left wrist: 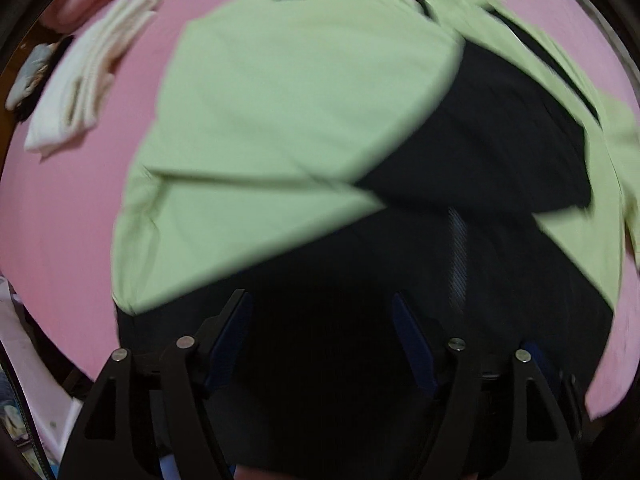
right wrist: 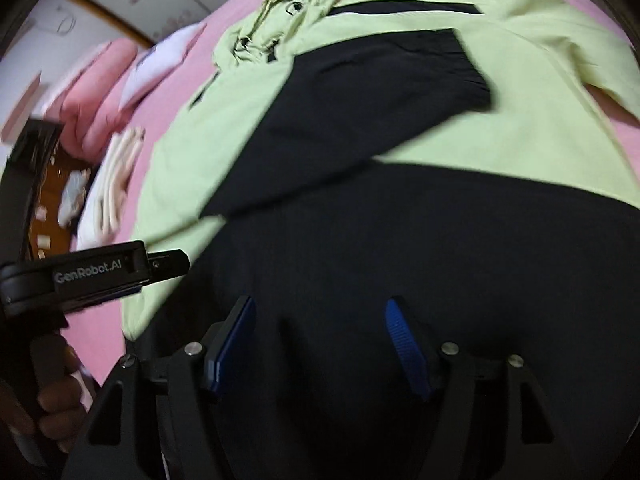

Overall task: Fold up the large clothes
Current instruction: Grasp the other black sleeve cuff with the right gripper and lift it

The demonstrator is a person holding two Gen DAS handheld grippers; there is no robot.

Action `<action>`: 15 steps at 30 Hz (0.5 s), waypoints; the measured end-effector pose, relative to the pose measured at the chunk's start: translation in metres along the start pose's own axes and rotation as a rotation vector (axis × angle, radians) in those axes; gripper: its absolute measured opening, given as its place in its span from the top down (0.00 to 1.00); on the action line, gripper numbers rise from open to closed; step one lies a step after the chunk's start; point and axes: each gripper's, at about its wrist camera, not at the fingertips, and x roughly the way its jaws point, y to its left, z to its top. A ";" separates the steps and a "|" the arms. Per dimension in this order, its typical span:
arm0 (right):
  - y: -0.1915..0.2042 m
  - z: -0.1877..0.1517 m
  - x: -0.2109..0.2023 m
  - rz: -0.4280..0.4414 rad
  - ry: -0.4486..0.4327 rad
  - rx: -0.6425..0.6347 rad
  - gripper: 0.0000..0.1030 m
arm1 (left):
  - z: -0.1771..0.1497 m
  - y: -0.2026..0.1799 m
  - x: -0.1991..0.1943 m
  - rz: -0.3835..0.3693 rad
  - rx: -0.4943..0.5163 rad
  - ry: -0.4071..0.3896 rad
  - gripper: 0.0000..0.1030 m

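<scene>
A large light-green and black hooded jacket [left wrist: 280, 112] lies spread on a pink bed sheet [left wrist: 60, 208]; it also shows in the right wrist view [right wrist: 520, 128]. A black sleeve [right wrist: 360, 112] is folded across its green body, and the hood [right wrist: 280, 20] lies at the far end. My left gripper [left wrist: 322, 300] is open and empty, above the black lower part of the jacket. My right gripper [right wrist: 320, 304] is open and empty, over the same black lower part [right wrist: 400, 248]. The left gripper's body [right wrist: 100, 272] shows at the left of the right wrist view.
A folded white and cream garment [left wrist: 88, 80] lies on the sheet left of the jacket, also in the right wrist view [right wrist: 116, 176]. Pink pillows [right wrist: 100, 88] and a white cloth [right wrist: 160, 64] lie at the bed's far left. A wooden surface with clutter [right wrist: 60, 200] is beyond the bed edge.
</scene>
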 end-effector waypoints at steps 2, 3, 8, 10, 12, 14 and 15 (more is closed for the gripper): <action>-0.018 -0.005 -0.011 0.005 0.031 -0.033 0.34 | -0.015 -0.022 -0.004 0.005 0.031 0.035 0.30; -0.028 -0.007 -0.018 0.005 0.040 -0.039 0.34 | -0.022 -0.033 -0.006 0.008 0.045 0.053 0.27; -0.099 -0.007 -0.053 -0.048 0.033 0.050 0.33 | -0.056 -0.103 -0.014 -0.001 0.122 0.124 0.24; -0.136 -0.006 -0.066 -0.077 0.018 0.132 0.33 | -0.066 -0.133 -0.017 -0.013 0.162 0.146 0.23; -0.170 -0.004 -0.078 -0.096 -0.002 0.223 0.33 | -0.075 -0.171 -0.017 -0.021 0.231 0.177 0.23; -0.212 -0.002 -0.095 -0.133 -0.042 0.332 0.33 | -0.082 -0.202 -0.019 -0.029 0.300 0.195 0.23; -0.230 -0.001 -0.103 -0.142 -0.069 0.381 0.33 | -0.085 -0.221 -0.022 -0.026 0.344 0.195 0.23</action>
